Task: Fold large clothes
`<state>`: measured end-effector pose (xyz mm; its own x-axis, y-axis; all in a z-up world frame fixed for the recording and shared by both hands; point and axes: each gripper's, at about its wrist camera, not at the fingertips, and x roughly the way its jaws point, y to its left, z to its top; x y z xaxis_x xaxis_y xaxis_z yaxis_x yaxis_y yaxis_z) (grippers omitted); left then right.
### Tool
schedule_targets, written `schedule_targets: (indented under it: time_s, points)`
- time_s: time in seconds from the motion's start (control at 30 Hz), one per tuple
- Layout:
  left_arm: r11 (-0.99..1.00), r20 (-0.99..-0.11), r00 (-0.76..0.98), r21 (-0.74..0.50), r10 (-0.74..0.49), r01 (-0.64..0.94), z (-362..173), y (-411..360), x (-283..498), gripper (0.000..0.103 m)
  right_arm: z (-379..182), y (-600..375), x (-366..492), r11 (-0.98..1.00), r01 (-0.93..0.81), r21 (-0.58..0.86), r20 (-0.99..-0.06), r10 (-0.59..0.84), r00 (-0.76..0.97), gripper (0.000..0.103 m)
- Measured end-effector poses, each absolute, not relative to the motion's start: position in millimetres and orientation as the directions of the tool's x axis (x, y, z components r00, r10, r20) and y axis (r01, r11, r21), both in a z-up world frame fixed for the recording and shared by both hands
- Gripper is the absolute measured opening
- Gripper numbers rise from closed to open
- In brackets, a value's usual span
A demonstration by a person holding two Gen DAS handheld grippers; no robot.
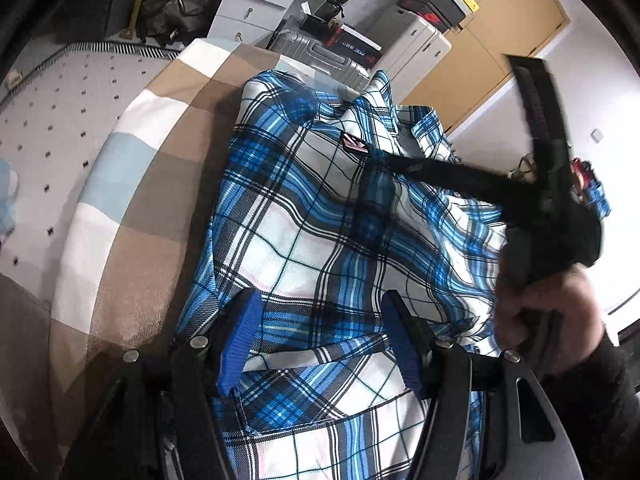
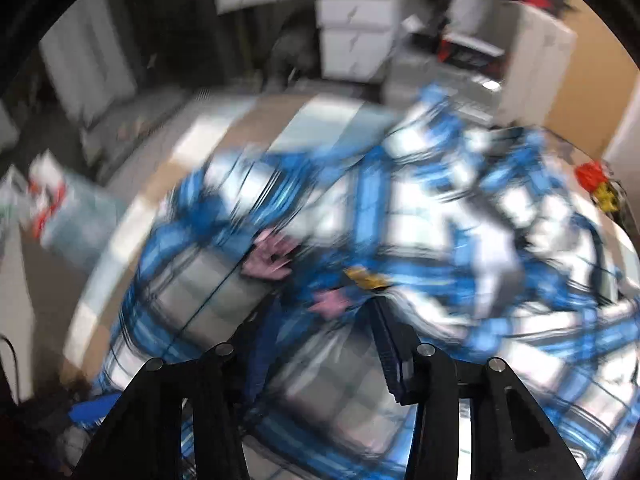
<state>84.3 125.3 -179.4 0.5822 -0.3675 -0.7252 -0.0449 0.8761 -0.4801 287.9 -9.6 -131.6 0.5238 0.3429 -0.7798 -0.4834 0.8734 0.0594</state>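
A blue, white and black plaid shirt (image 1: 320, 232) lies spread and creased on a bed with a brown, white and pale-blue check sheet (image 1: 132, 208). My left gripper (image 1: 322, 340) stands open low over the shirt's near part, its blue pads apart with flat cloth showing between them. A hand (image 1: 548, 312) holds my right gripper on the right, and its lower finger (image 1: 440, 172) reaches across the shirt toward the red collar label (image 1: 354, 145). In the blurred right wrist view my right gripper (image 2: 324, 320) hangs over the shirt (image 2: 420, 220), jaws apart with cloth under the gap.
Beyond the bed's far edge stand a silver suitcase (image 1: 320, 56), white drawers (image 1: 256, 4) and stacked boxes (image 1: 436, 0) by a wooden door (image 1: 500, 40). A grey dotted cover (image 1: 60, 120) lies to the left. Small red and yellow items (image 2: 596, 184) sit at the right.
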Motion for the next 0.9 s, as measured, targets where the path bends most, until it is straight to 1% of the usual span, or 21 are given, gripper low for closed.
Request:
schedule_targets:
  time_s: [0.07, 0.1, 0.2, 0.27, 0.37, 0.43, 0.47, 0.57, 0.63, 0.67, 0.73, 0.77, 0.8, 0.87, 0.9]
  points:
    - [0.889, -0.734, 0.584, -0.456, -0.346, -0.046, -180, 124, 82, 0.057, -123, -35, 288, 0.893, -0.446, 0.05, -0.763, 0.323, 0.561, 0.046]
    - [0.896, -0.74, 0.585, -0.441, -0.333, -0.047, -179, 122, 81, 0.057, -118, -55, 286, 0.905, -0.426, 0.019, -0.751, 0.293, 0.591, 0.046]
    - [0.907, -0.752, 0.582, -0.417, -0.309, -0.057, -177, 120, 77, 0.057, -114, -96, 279, 0.918, -0.391, -0.059, -0.762, 0.212, 0.612, 0.046]
    - [0.911, -0.757, 0.581, -0.408, -0.299, -0.064, -176, 120, 75, 0.057, -120, -131, 276, 0.926, -0.353, -0.135, -0.774, 0.124, 0.621, 0.046]
    - [0.924, -0.767, 0.58, -0.378, -0.275, -0.063, -176, 117, 72, 0.057, -134, -174, 270, 0.922, -0.324, -0.211, -0.809, 0.021, 0.587, 0.046]
    - [0.934, -0.773, 0.582, -0.352, -0.253, -0.061, -177, 115, 69, 0.057, -145, -191, 269, 0.91, -0.313, -0.273, -0.809, -0.041, 0.587, 0.046]
    - [0.936, -0.775, 0.583, -0.345, -0.243, -0.068, -177, 114, 69, 0.057, -148, -197, 267, 0.903, -0.318, -0.289, -0.806, -0.051, 0.589, 0.047]
    - [0.95, -0.788, 0.582, -0.302, -0.202, -0.08, -176, 108, 69, 0.057, -166, -212, 267, 0.898, -0.326, -0.295, -0.821, -0.064, 0.567, 0.061]
    - [0.961, -0.791, 0.593, -0.259, -0.154, -0.096, -169, 102, 67, 0.057, -181, -219, 266, 0.903, -0.325, -0.281, -0.834, -0.062, 0.548, 0.06]
    - [0.964, -0.777, 0.615, -0.248, -0.135, -0.101, -161, 98, 64, 0.057, -178, -223, 265, 0.909, -0.314, -0.274, -0.816, -0.047, 0.576, 0.063]
    - [0.969, -0.71, 0.692, -0.24, -0.129, -0.065, -140, 88, 55, 0.058, -177, -230, 261, 0.92, -0.301, -0.253, -0.811, -0.032, 0.585, 0.062]
    - [0.977, -0.675, 0.728, -0.213, -0.123, -0.032, -129, 77, 50, 0.058, -178, -234, 261, 0.926, -0.298, -0.231, -0.812, -0.015, 0.583, 0.062]
    - [0.984, -0.662, 0.741, -0.178, -0.11, -0.013, -124, 68, 48, 0.058, -178, -239, 261, 0.931, -0.299, -0.208, -0.812, 0.006, 0.583, 0.062]
    - [0.993, -0.682, 0.726, -0.116, -0.09, 0.014, -129, 48, 56, 0.058, -178, -249, 264, 0.94, -0.298, -0.165, -0.819, 0.038, 0.572, 0.062]
    - [0.991, -0.704, 0.7, -0.126, -0.117, 0.038, -139, 42, 63, 0.058, -178, -252, 266, 0.945, -0.294, -0.141, -0.825, 0.052, 0.562, 0.062]
